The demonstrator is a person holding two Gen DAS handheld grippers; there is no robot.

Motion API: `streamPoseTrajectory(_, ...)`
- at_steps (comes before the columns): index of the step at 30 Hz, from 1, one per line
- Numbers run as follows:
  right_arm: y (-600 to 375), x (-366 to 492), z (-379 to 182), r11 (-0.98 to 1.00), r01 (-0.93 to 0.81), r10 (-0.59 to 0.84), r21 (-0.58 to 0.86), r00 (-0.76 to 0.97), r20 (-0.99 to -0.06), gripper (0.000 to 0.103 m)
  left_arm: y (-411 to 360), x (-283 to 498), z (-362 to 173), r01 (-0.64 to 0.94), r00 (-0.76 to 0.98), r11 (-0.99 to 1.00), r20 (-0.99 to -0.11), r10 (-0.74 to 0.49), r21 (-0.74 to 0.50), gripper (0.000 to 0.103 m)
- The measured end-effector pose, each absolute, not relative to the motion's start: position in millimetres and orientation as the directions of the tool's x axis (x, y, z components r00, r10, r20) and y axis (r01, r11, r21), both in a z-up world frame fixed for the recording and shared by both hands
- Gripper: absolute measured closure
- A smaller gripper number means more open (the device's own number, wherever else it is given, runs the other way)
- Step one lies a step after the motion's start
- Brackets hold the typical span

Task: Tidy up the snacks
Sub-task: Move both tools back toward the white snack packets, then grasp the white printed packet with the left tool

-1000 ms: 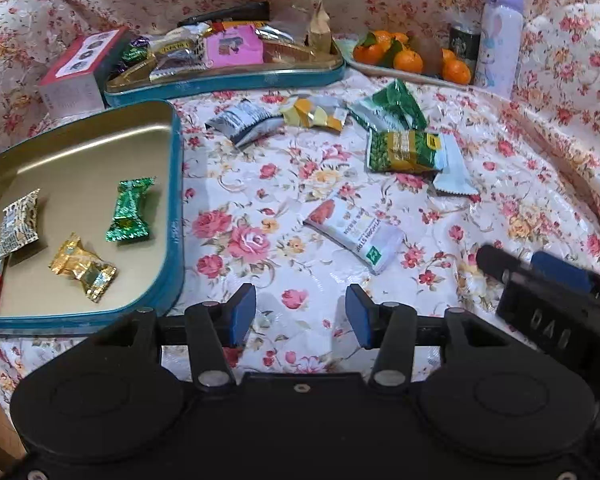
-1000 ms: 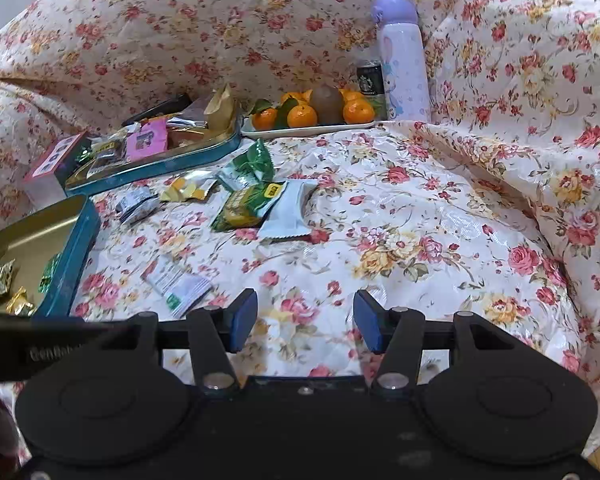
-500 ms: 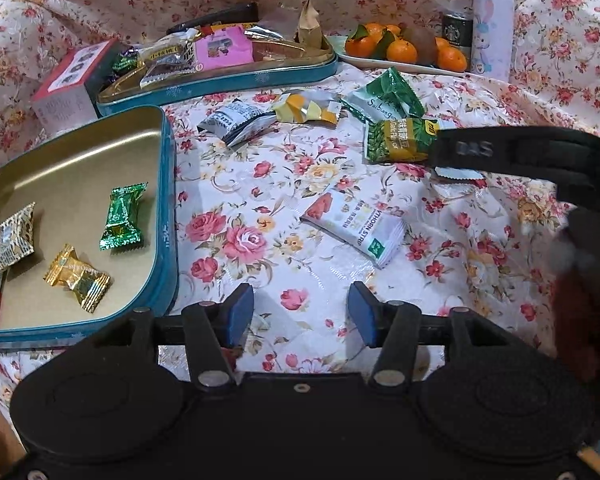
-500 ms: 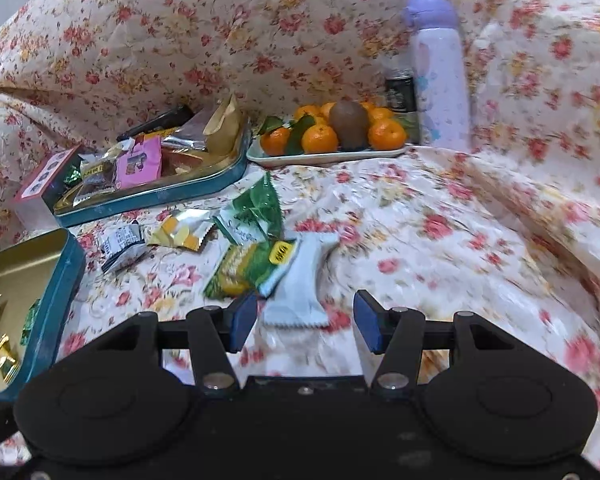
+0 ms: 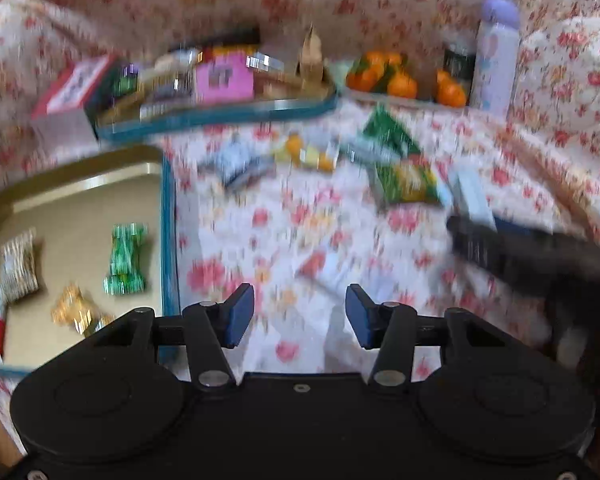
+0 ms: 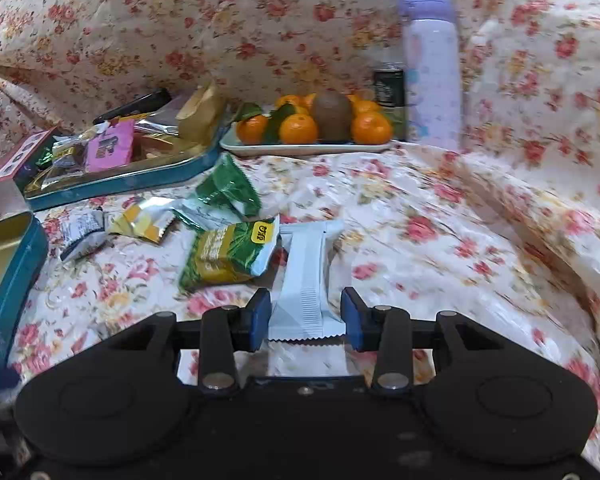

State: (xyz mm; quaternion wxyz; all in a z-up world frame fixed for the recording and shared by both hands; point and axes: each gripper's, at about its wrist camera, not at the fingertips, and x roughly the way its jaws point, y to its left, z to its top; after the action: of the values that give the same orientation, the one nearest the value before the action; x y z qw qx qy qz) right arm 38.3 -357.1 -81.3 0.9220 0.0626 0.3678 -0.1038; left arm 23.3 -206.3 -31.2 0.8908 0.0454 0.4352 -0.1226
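the right gripper (image 6: 304, 318) is closing on the pale blue packet (image 6: 305, 276), near end between its jaws, likely bound for the gold tin (image 5: 80, 216) at nine o'clock. the left gripper (image 5: 300, 316) hangs open, empty.

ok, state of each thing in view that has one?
right tool: closing around the pale blue packet, which lies on the cloth
left tool: open, empty
bottle: upright, capped
near tin: open, a few candies inside
far tin: open, piled with snacks
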Motion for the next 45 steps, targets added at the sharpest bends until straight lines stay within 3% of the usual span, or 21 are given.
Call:
streamPoseTrajectory(8,-354,17,-92,0.967,0.254,-0.188,0.018,0.762,-0.619,0.061,-202,93,-6,0.147,0.624,0.987,-0.769,-0.138,-0.059,0.047)
streamPoseTrajectory(15,-371,13,-94,0.949,0.275,-0.131,0.156,0.79,-0.599,0.062,-195,149,-7,0.068,0.605,0.996,-0.791,-0.091,-0.062,0.047)
streamPoseTrajectory(22,-362,17,-94,0.958,0.272,-0.163,0.092,0.779,-0.606,0.061,-196,177,-22,0.03,0.593,0.999,-0.805,-0.031,-0.016,0.047)
streamPoseTrajectory(31,-361,18,-94,0.959,0.272,-0.169,0.082,0.777,-0.606,0.061,-196,194,-47,0.011,0.505,1.0,-0.863,-0.026,-0.024,0.047)
streamPoseTrajectory(45,-360,18,-94,0.96,0.27,-0.168,0.081,0.777,-0.606,0.061,-213,156,-45,0.109,0.514,0.993,-0.858,-0.022,0.04,0.052)
